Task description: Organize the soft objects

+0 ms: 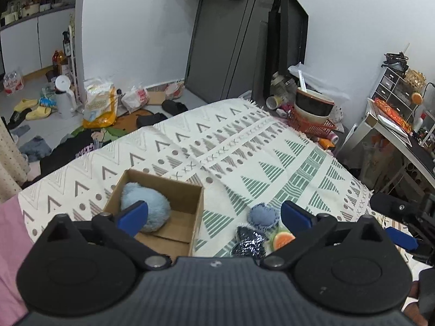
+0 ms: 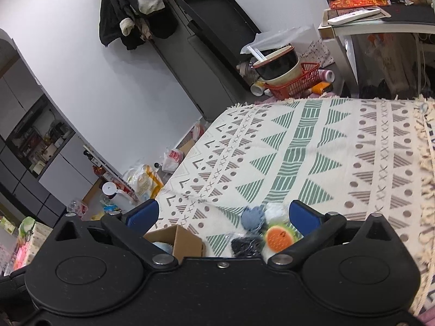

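A fluffy pale blue plush (image 1: 145, 207) sits inside the cardboard box (image 1: 197, 209) on the patterned blanket (image 1: 244, 152), resting against the box's near-left side. Just to the right of the box, loose on the blanket, I see the rest of the soft things bunched together: a denim heart cushion (image 1: 263, 215), a dark sequinned star (image 1: 249, 242) touching its near edge, and an orange-and-green round plush (image 1: 282, 240) beside the star. In the right wrist view something white peeks out behind that cluster, but I cannot tell what it is.

My left gripper (image 1: 213, 214) hangs above the box and pile with its jaws spread wide and nothing between them. My right gripper (image 2: 221, 216) is likewise wide apart and empty, looking down over the same cluster.

I judge one item is stowed and three at least remain, so I am between placements. Next I want one claw lowered over the denim heart, which lies highest in the left view and most clear of the box wall, closing gently since the stuffing will squash, then a short carry left into the open corner of the box.
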Motion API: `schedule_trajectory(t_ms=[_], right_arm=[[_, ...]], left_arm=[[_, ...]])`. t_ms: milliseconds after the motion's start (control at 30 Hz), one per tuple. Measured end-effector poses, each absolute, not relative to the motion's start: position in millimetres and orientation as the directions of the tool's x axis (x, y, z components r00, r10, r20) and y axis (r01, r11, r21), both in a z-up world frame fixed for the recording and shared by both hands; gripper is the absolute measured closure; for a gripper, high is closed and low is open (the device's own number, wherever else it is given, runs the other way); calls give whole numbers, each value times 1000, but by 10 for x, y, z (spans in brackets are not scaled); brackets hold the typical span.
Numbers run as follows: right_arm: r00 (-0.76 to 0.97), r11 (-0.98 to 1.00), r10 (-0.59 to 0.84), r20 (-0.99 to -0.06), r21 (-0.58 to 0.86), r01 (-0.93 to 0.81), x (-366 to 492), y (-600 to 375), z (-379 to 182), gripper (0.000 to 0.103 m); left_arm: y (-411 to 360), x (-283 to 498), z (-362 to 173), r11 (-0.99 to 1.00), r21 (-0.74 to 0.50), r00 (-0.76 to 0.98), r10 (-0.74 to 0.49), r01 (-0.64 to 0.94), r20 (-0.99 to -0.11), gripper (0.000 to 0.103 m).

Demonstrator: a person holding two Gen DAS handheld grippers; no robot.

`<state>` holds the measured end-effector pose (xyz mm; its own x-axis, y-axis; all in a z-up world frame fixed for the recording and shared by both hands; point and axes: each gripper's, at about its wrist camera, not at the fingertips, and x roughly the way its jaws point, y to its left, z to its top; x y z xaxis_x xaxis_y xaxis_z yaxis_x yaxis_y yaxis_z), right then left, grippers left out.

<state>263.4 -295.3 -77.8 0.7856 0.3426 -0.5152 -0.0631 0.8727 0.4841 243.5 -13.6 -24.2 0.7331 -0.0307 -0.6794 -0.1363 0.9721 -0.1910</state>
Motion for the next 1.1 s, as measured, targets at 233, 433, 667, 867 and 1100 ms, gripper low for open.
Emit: schedule_trajectory(t_ms=[233,433,667,867,1100], right_arm=[[782,866,366,-504,491,-89,2688,-3146,-1060,0],[746,846,399,-534,528,-74,2781,-3363,-1366,0],[700,828,418,-579,560,-31,3022,-3558,-1661,0],[641,817,431,-636,576,22,3220,-3589,-1884,0],[552,797,464,-693,598,82,3422,-3544,-2163,0]], left_arm=[[-323,2552,-384,973,-207,703,-79,-99,-707,0],[-542,2712,-590,977,-200,688,-91,-80,-720,0],[-805,2976,-807,986,-129,664,-27,-105,-747,0],[-943,3150,-1095,986,-120,615,-22,-118,-788,0],[-1040,3333,-1520,981,-117,555,-13,-153,-832,0]])
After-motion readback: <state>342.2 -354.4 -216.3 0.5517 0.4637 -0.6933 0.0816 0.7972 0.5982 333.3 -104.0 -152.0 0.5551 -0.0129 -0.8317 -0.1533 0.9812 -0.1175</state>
